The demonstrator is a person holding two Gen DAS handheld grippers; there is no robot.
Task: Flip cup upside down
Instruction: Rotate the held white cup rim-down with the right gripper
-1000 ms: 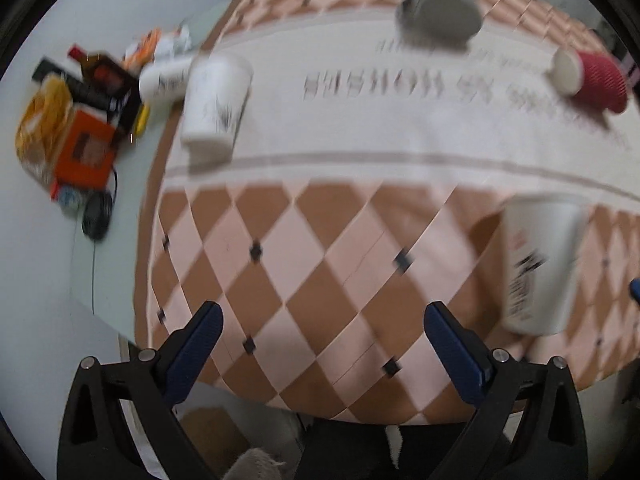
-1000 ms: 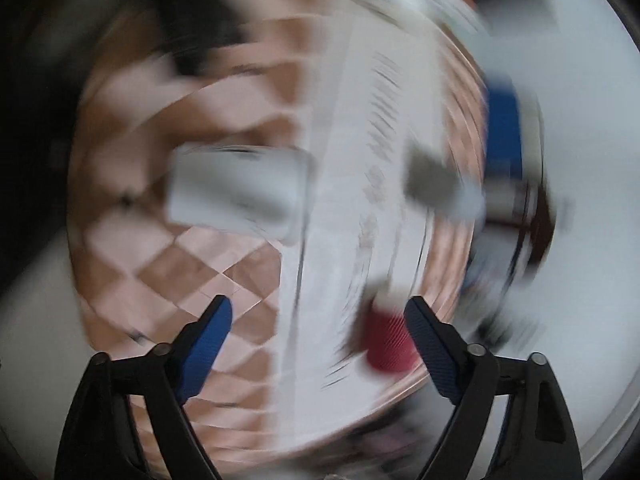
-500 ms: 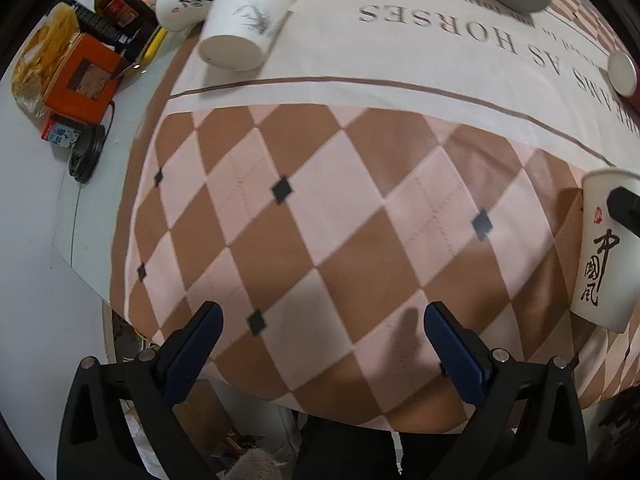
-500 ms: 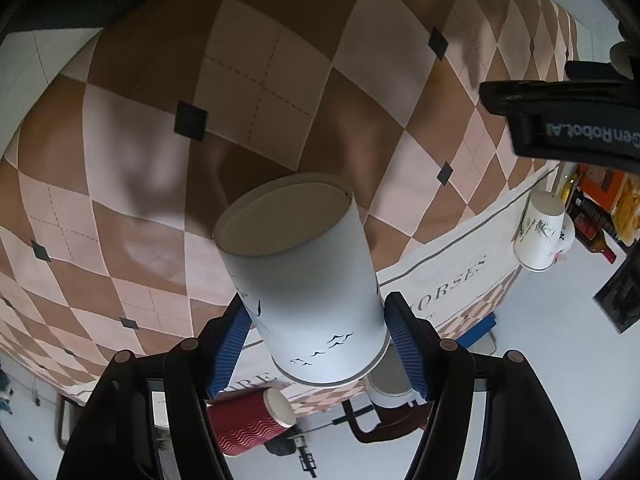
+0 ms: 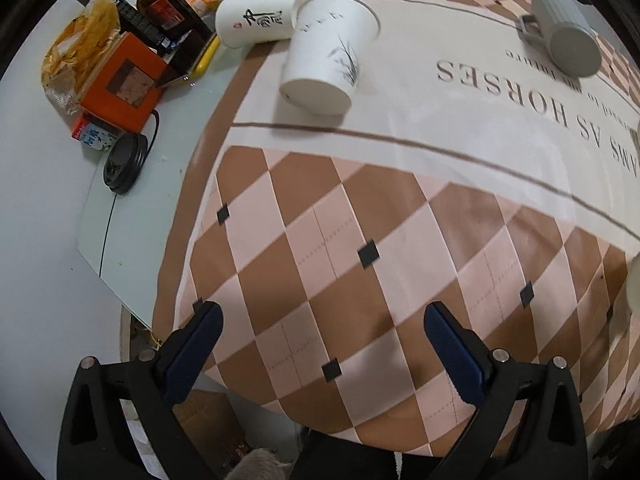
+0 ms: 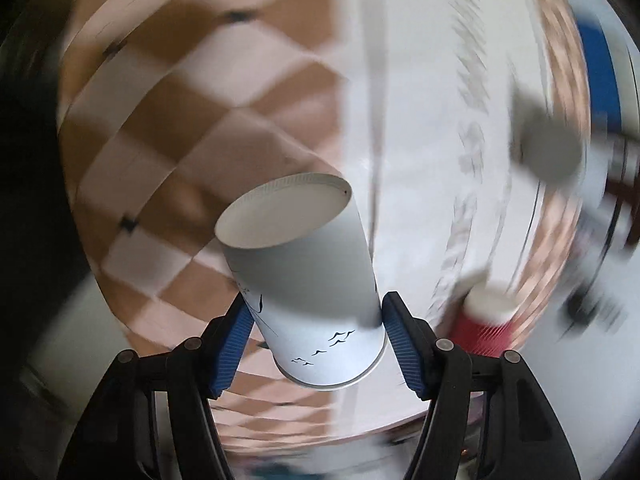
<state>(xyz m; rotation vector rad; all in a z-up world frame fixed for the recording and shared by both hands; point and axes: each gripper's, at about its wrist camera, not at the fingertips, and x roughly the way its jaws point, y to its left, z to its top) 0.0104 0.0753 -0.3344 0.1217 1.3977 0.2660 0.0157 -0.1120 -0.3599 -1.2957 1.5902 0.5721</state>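
My right gripper (image 6: 316,324) is shut on a white paper cup with small bird marks (image 6: 308,276). The cup is held in the air over the checkered cloth (image 6: 168,132), its flat base pointing away from the camera and its rim toward me. The background of that view is blurred by motion. My left gripper (image 5: 320,322) is open and empty above the near edge of the checkered tablecloth (image 5: 328,248).
In the left wrist view a white paper cup (image 5: 328,56) lies tilted on the cloth, another white cup (image 5: 256,20) lies on its side behind it, and a grey mug (image 5: 564,34) lies at the far right. Bottles, an orange box (image 5: 120,80) and clutter sit at left. A red cup (image 6: 484,324) shows blurred.
The right gripper, holding the white cup, is swinging fast, so its view has turned and blurred. The left gripper has moved left and closer to the cloth; the cup at its right has left view.
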